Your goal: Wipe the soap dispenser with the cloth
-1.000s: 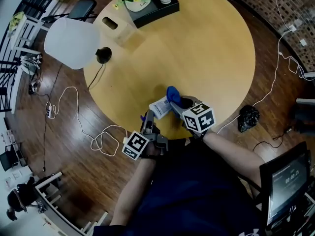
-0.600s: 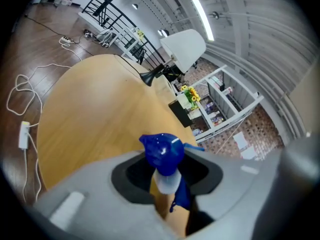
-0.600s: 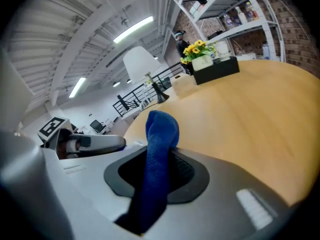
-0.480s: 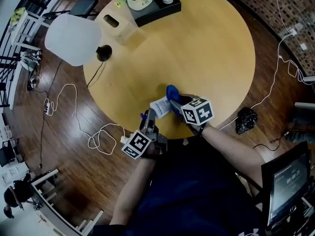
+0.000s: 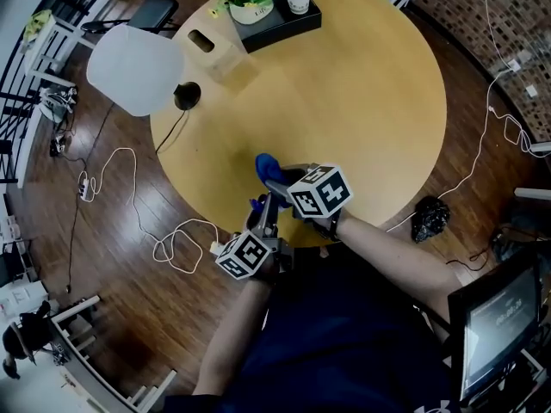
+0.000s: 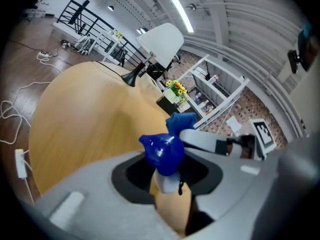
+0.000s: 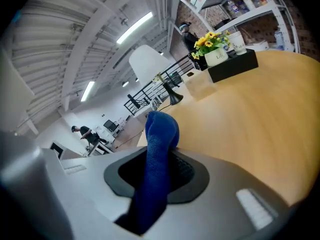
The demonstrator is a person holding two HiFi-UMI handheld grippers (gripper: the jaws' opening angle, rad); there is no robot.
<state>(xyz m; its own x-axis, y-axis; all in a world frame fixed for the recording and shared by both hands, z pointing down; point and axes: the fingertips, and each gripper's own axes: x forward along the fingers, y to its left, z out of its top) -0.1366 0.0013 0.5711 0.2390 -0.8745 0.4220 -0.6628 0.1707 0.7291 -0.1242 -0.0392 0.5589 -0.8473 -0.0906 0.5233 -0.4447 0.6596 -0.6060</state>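
Observation:
The soap dispenser shows best in the left gripper view, with its blue pump head [image 6: 162, 151] on a white neck standing between the jaws. My left gripper [image 6: 167, 179] is shut on that neck. In the head view the left gripper [image 5: 265, 213] sits at the table's near edge, and the dispenser's body is hidden under my right gripper [image 5: 275, 179]. The right gripper is shut on the blue cloth [image 7: 159, 149], which sticks out past the jaws. The cloth [image 5: 265, 166] lies right over the dispenser's top, next to the pump in the left gripper view.
The round wooden table [image 5: 370, 101] carries a black tray [image 5: 280, 22] with a sunflower pot and a cup at the far side. A wooden tissue box [image 5: 211, 48] and a lamp with a white shade [image 5: 133, 69] stand at the far left. Cables lie on the floor.
My right gripper has swung left with the cloth, over the dispenser. The dispenser's white labelled body, visible before, is now covered. The left gripper has rolled a little but stays in place.

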